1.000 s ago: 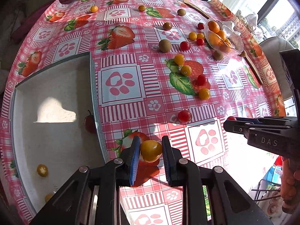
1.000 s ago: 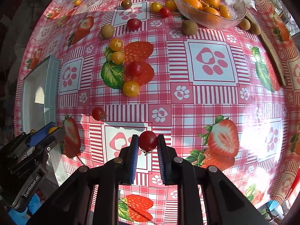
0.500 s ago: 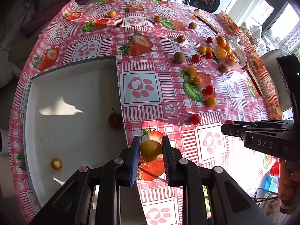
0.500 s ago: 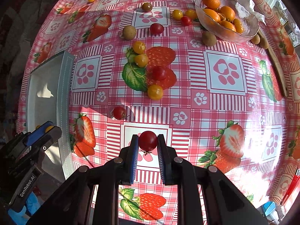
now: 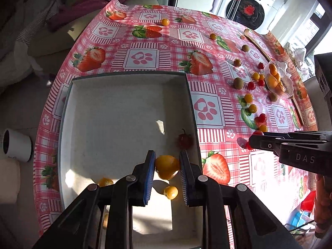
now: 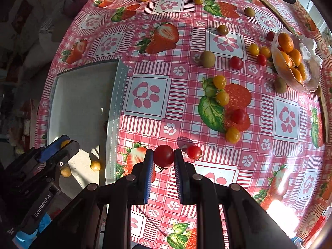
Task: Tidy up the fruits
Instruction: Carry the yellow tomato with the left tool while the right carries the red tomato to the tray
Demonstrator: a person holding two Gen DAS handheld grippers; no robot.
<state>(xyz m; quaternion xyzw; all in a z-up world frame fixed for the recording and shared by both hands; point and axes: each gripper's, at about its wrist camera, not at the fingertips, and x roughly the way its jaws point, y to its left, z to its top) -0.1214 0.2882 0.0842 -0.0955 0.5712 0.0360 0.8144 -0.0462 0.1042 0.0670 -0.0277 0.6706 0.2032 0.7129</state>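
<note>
My left gripper (image 5: 167,167) is shut on a yellow cherry tomato (image 5: 167,168) and holds it above the near right part of a grey square tray (image 5: 87,112). In the tray lie a dark red tomato (image 5: 184,140) and two yellow ones (image 5: 170,192). My right gripper (image 6: 164,156) is shut on a red cherry tomato (image 6: 163,155) above the tablecloth, right of the tray (image 6: 116,95). Another red tomato (image 6: 194,152) lies on the cloth just beside it. The left gripper also shows in the right wrist view (image 6: 62,145).
Several red and yellow tomatoes (image 6: 222,98) and kiwis (image 6: 207,59) lie scattered on the strawberry-print cloth. A glass bowl of oranges (image 6: 290,56) stands at the far right, with a wooden utensil (image 6: 274,6) behind it. A white cup (image 5: 16,145) stands on the floor to the left.
My left gripper has carried the yellow tomato left, from over the cloth to over the tray. My right gripper, still holding the red tomato, has shifted left toward the tray.
</note>
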